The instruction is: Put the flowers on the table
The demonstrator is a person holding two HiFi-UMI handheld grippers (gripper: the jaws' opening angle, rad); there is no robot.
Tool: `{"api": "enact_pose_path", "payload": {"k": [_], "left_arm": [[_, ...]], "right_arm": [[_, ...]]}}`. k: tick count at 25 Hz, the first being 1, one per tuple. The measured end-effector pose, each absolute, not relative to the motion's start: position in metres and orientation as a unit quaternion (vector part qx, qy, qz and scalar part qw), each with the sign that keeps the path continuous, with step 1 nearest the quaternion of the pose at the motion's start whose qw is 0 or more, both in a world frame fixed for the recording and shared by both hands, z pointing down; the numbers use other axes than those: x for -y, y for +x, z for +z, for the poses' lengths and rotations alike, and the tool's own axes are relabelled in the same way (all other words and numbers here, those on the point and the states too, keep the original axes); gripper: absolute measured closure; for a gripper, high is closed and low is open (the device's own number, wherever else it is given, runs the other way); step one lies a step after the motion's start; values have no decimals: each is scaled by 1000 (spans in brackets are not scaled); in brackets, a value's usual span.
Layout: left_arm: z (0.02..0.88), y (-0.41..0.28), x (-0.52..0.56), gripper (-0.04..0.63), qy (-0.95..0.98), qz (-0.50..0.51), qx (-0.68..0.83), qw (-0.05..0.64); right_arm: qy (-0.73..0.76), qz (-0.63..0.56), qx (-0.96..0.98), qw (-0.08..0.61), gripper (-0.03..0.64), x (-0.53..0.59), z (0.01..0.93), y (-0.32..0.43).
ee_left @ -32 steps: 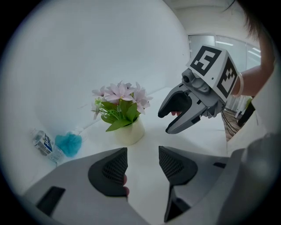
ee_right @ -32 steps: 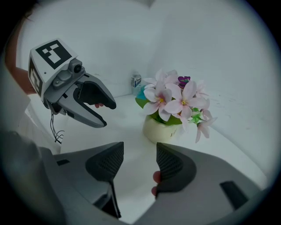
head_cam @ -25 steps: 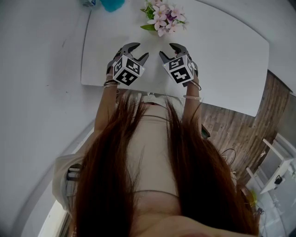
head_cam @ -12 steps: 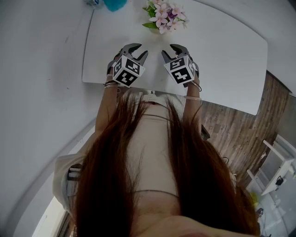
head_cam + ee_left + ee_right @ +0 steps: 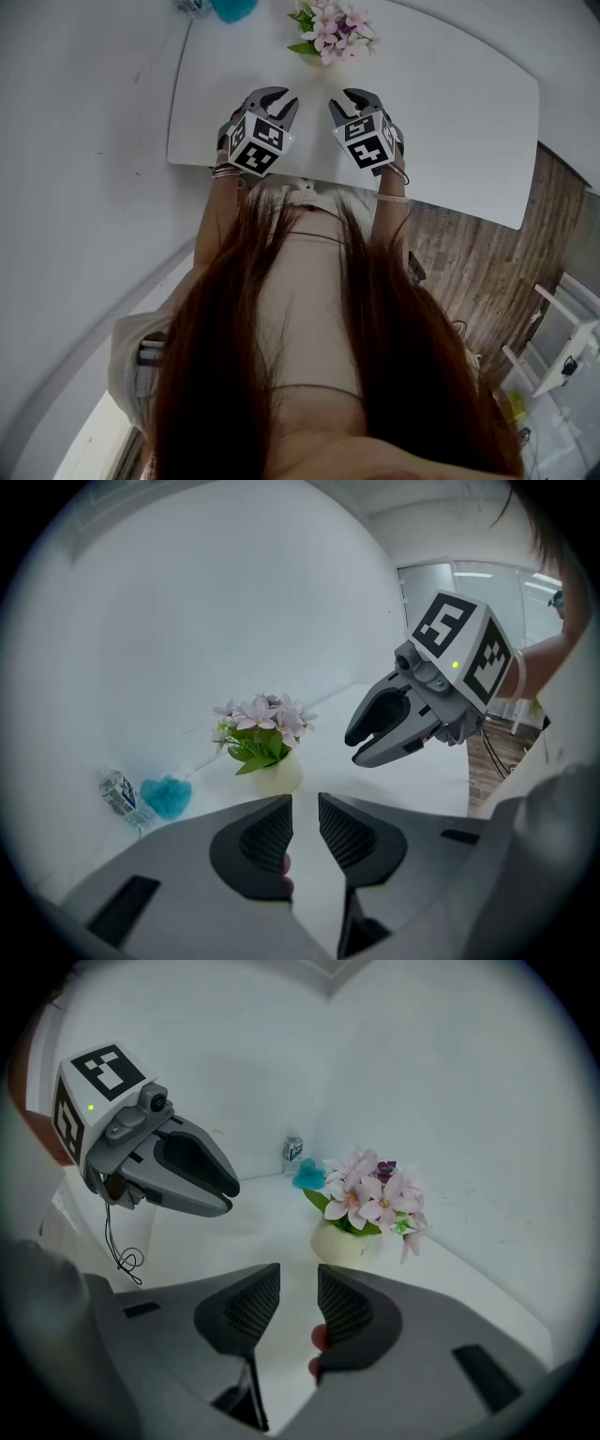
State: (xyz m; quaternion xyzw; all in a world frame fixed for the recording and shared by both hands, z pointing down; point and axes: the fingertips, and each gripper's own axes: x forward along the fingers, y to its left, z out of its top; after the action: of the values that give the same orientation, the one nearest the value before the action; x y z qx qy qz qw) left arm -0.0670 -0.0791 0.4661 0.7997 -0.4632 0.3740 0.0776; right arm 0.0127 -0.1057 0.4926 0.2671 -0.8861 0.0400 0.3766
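A bunch of pink and white flowers (image 5: 330, 26) in a small cream pot stands upright on the white table (image 5: 450, 112), near its far edge. In the left gripper view the flowers (image 5: 262, 726) rise just beyond my left gripper (image 5: 305, 813). My left gripper (image 5: 281, 101) and right gripper (image 5: 349, 99) hover side by side over the table, short of the pot and apart from it. Both pairs of jaws are closing, with a narrow gap and nothing between them. The right gripper view shows the flowers (image 5: 370, 1194) beyond my right gripper (image 5: 298, 1302).
A small water bottle (image 5: 120, 797) and a fluffy blue thing (image 5: 167, 797) sit at the table's far left corner. The table is set against a white wall. Wooden floor (image 5: 497, 272) lies to the right, and the table's near edge is just under the grippers.
Both grippers' jaws have narrowed. The grippers have stayed in about the same place over the table, and the flowers have not moved.
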Motion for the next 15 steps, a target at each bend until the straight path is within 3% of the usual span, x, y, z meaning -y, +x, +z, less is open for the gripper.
{"api": "enact_pose_path", "payload": {"k": [15], "left_arm": [[444,-61,66,546,809,354,467,51]], "right_arm": [[285,33,885,366,504,91,475,14]]}}
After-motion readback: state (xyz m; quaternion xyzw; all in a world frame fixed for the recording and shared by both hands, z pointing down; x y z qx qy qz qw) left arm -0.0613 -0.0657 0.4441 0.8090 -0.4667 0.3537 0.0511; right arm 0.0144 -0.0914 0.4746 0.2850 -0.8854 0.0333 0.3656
